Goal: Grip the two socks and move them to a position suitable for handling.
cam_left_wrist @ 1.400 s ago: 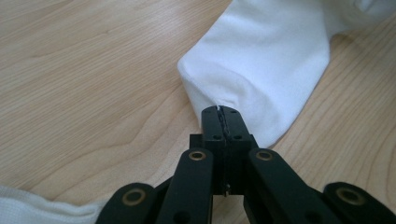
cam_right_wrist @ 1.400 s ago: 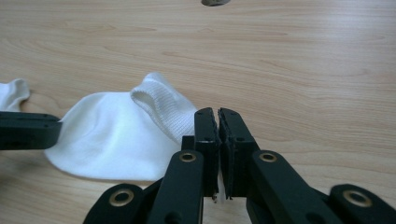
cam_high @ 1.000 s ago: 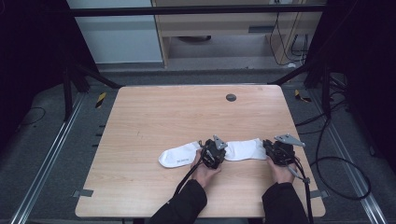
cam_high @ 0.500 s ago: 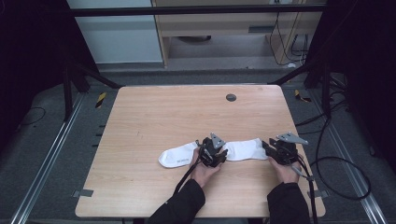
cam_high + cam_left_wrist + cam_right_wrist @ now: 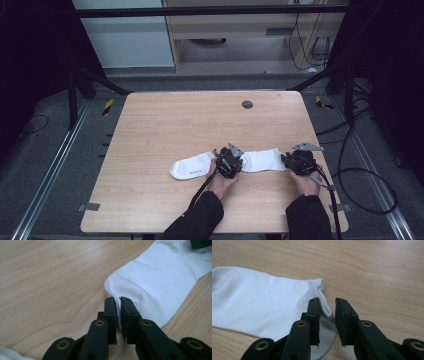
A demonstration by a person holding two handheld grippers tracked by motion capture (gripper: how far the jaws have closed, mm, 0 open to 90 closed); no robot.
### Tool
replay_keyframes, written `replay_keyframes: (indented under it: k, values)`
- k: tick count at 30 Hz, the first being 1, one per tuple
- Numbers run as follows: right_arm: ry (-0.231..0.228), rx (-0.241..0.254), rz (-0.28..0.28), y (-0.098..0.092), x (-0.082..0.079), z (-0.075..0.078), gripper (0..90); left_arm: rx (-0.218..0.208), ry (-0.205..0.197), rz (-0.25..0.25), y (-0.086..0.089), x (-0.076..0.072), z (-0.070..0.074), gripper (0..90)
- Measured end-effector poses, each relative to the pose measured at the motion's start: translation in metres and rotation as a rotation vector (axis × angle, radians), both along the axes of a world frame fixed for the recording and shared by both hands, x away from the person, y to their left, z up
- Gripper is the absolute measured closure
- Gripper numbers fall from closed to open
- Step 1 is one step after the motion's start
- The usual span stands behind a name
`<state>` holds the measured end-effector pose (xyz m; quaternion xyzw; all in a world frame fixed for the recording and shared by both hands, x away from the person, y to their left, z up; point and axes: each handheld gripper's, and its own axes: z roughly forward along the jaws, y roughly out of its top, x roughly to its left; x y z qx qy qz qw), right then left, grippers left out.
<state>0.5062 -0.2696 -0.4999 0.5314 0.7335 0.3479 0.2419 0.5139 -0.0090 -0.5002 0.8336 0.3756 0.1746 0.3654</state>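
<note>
pinching the edge of a white sock (image 5: 160, 277), your left hand-held gripper (image 5: 118, 305) has its jaws nearly together, just closed in, with a thin fold of fabric caught between the pads; the left gripper view shows the cloth bunched at that spot. seen from the high view, this left hand-held gripper (image 5: 229, 161) sits at the middle of the white stretch, your hand wrapped behind it and your dark sleeve (image 5: 197, 222) running off the near edge.

your right hand-held gripper (image 5: 327, 308) stands with a clear gap between its jaws, which have also just been narrowing; the cuff end of the sock (image 5: 262, 302) lies in that gap, the hem curling beside the left jaw, the pads not pressing it. in the high view that right hand-held gripper (image 5: 299, 161) is at the right end of the sock (image 5: 260, 160), its cable (image 5: 332, 210) trailing toward you.

a second white sock (image 5: 192, 166) lies flat to the left of your left hand-held gripper, its toe pointing left. whether the two overlap under the gripper cannot be told. both rest on the near part of the wooden bench (image 5: 165, 125). a small dark round disc (image 5: 247, 104) sits near the far edge, well apart from the socks.
</note>
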Motion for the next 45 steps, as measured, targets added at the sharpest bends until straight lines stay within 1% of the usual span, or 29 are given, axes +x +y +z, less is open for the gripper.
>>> replay_keyframes:
  k: [2,4,6,8,9,13,14,15,18,21,24,26,28,31,33,35,36,39,41,43,45]
  values:
    - [0.007,-0.006,0.003,0.0,0.0,0.0,78.8,0.008,-0.004,-0.004,-0.001,0.0,0.0,87.1]
    - [0.01,-0.007,0.007,0.0,0.0,0.0,83.9,0.006,0.0,-0.002,-0.001,0.0,0.0,88.3]
    - [0.014,-0.001,0.011,0.0,0.0,0.001,85.5,0.0,0.005,0.0,-0.001,0.001,0.0,88.5]
    - [0.008,0.0,0.017,0.0,-0.001,0.003,86.0,0.001,0.007,-0.001,0.0,0.001,0.001,88.8]
    - [0.008,0.01,0.016,0.001,-0.001,0.004,86.1,-0.002,0.006,-0.002,0.0,0.001,0.002,88.8]
    - [-0.024,0.031,0.03,0.002,-0.006,0.012,86.2,-0.022,0.003,-0.014,0.005,-0.001,0.01,88.9]
    - [-0.034,0.04,0.037,0.003,-0.007,0.014,86.3,-0.022,-0.003,-0.02,0.007,-0.003,0.013,89.0]
    - [-0.045,0.037,0.044,0.003,-0.009,0.017,86.3,-0.022,-0.009,-0.024,0.009,-0.005,0.016,89.0]
    - [-0.074,0.053,0.064,0.008,-0.018,0.025,86.3,-0.026,-0.028,-0.032,0.016,-0.012,0.026,89.0]
    - [-0.096,0.072,0.082,0.014,-0.028,0.032,86.3,-0.015,-0.047,-0.04,0.024,-0.018,0.036,89.0]
    - [-0.111,0.087,0.105,0.022,-0.038,0.038,86.3,0.01,-0.068,-0.048,0.038,-0.028,0.045,89.0]
    - [-0.112,0.093,0.127,0.028,-0.043,0.041,86.3,0.013,-0.073,-0.047,0.046,-0.032,0.049,89.0]
    - [-0.109,0.088,0.153,0.037,-0.047,0.042,86.3,0.001,-0.072,-0.039,0.057,-0.037,0.054,88.9]
    - [-0.104,0.087,0.181,0.048,-0.052,0.043,86.3,-0.005,-0.072,-0.036,0.069,-0.044,0.059,89.0]
    - [-0.099,0.091,0.196,0.055,-0.056,0.044,86.3,0.007,-0.07,-0.04,0.077,-0.052,0.061,89.0]
    - [-0.099,0.096,0.211,0.061,-0.059,0.044,86.3,0.015,-0.074,-0.043,0.082,-0.058,0.062,89.0]
    - [-0.099,0.101,0.217,0.063,-0.06,0.044,86.3,0.025,-0.073,-0.045,0.086,-0.062,0.062,89.0]
    - [-0.098,0.111,0.232,0.072,-0.063,0.044,86.3,0.032,-0.076,-0.051,0.095,-0.074,0.061,89.0]
    - [-0.09,0.116,0.244,0.078,-0.066,0.043,86.3,0.044,-0.085,-0.055,0.1,-0.081,0.062,89.0]
    - [-0.085,0.116,0.26,0.085,-0.068,0.041,86.3,0.049,-0.09,-0.05,0.106,-0.086,0.061,88.9]
    - [-0.072,0.114,0.27,0.091,-0.069,0.039,86.3,0.055,-0.084,-0.043,0.112,-0.089,0.058,89.0]
